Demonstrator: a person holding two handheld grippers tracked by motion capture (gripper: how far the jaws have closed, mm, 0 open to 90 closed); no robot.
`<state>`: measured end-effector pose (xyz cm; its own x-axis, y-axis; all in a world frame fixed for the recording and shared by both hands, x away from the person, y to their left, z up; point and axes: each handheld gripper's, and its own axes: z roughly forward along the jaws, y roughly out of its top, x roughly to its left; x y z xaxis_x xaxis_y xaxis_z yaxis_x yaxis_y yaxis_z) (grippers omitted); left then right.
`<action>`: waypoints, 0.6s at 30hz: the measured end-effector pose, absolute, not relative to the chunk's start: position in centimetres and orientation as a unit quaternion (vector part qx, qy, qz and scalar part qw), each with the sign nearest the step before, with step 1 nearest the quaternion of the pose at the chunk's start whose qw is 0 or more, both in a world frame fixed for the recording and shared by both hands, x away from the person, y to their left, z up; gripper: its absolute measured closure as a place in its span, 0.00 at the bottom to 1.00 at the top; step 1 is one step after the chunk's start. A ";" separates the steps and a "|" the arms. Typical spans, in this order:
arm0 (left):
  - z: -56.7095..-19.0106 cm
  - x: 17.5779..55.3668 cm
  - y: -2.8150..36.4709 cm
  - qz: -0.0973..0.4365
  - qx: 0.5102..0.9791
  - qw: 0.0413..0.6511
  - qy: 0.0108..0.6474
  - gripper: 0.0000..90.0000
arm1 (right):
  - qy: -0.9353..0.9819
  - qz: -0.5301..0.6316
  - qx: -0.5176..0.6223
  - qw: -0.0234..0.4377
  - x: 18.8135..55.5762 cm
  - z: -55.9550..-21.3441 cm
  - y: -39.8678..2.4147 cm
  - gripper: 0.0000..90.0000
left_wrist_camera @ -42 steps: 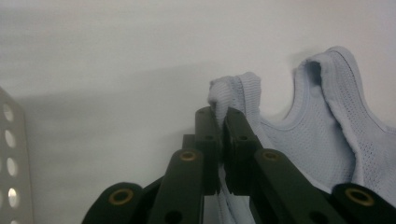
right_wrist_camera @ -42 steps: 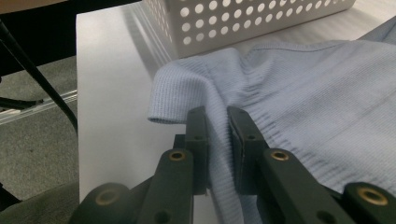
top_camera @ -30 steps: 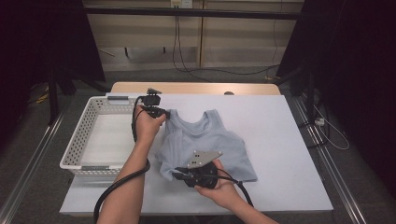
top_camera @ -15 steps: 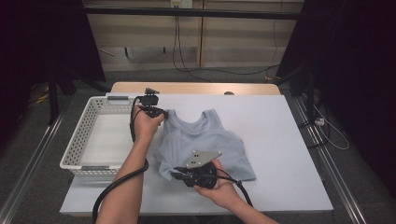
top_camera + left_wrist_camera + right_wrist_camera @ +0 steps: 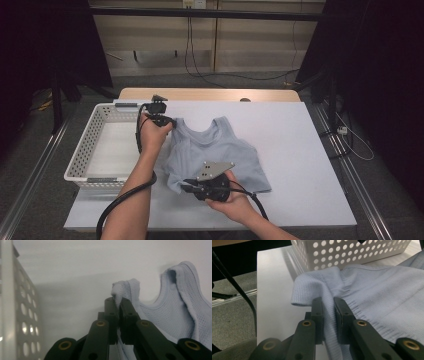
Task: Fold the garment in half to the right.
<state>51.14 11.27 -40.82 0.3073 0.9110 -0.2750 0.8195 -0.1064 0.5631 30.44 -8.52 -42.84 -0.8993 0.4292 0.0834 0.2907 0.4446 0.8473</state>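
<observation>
A: Where was the tank top (image 5: 215, 152)?
B: Flat on the white table (image 5: 300, 150), pale blue, straps toward the far edge, hem toward the person. Its long axis ran far-to-near, just right of the white perforated basket (image 5: 95, 150).

A: Grippers?
B: The left gripper (image 5: 169, 121) was clamped on the far-left shoulder strap (image 5: 123, 290); the left gripper view had the jaws nearly together with the ribbed strap end sticking out above them. The right gripper (image 5: 186, 186) pinched the near-left hem corner (image 5: 312, 287), fabric squeezed between its pads.

A: So what did the next move turn on?
B: Both grips sat on the shirt's left edge, one at each end of it, and the rest of the shirt lay to the right (probably a fold across, or a lift toward the basket, which was just to the left and nearer the left hand).

A: View differences?
B: The high view gave the whole layout, but the jaws were too small there. The gripper views showed the pinches and knit texture up close.
</observation>
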 end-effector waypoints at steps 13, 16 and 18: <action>-40.0 50.9 12.6 0.078 0.739 0.316 0.590 0.96 | 0.836 0.503 0.212 0.057 30.7 -42.3 -8.3 0.89; -39.7 50.8 13.0 0.074 0.738 0.314 0.592 0.95 | 0.834 0.507 0.211 0.057 30.7 -42.2 -8.2 0.89; -39.5 50.8 13.0 0.077 0.738 0.313 0.593 0.95 | 0.834 0.508 0.209 0.057 30.7 -42.2 -8.2 0.89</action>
